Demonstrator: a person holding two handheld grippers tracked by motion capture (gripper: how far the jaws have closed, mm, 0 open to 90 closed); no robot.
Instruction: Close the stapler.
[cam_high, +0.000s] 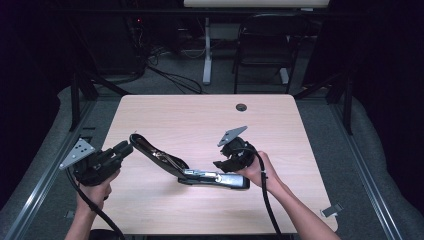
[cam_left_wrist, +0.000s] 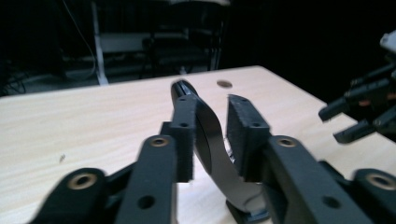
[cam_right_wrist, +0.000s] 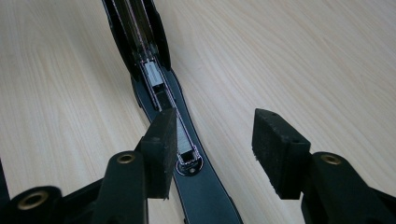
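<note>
Lying opened out flat on the pale wooden table (cam_high: 150, 215), a black stapler (cam_high: 187, 171) sits between the person's two hands, toward the near edge. Its base rests on the wood near the right hand (cam_high: 255, 171), and its top arm swings away to the left, with the far tip raised off the table.

At the near left, the left hand (cam_high: 95, 192) holds the left gripper (cam_high: 124, 148), pointed to the right at the raised end of the stapler's arm. In the left gripper view (cam_left_wrist: 210, 135) the curved black arm passes up between the two pads. The left pad lies against it, while the right pad stands a little off, so the jaws are parted around the arm rather than clamped on it.

At the near right, the right gripper (cam_high: 224, 165) hovers over the base end of the stapler. In the right gripper view (cam_right_wrist: 215, 140) its jaws are spread wide with nothing between them but bare table. The stapler's base runs under the left pad, and the open metal staple channel (cam_right_wrist: 156, 88) stretches away up the middle. The right gripper also shows at the right edge of the left gripper view, jaws apart.

Farther off, a small round cable hole (cam_high: 241, 107) sits near the table's far edge. Beyond it, on the dim floor, stand a dark chair (cam_high: 265, 47) and a white desk leg (cam_high: 207, 50) with cables around.
</note>
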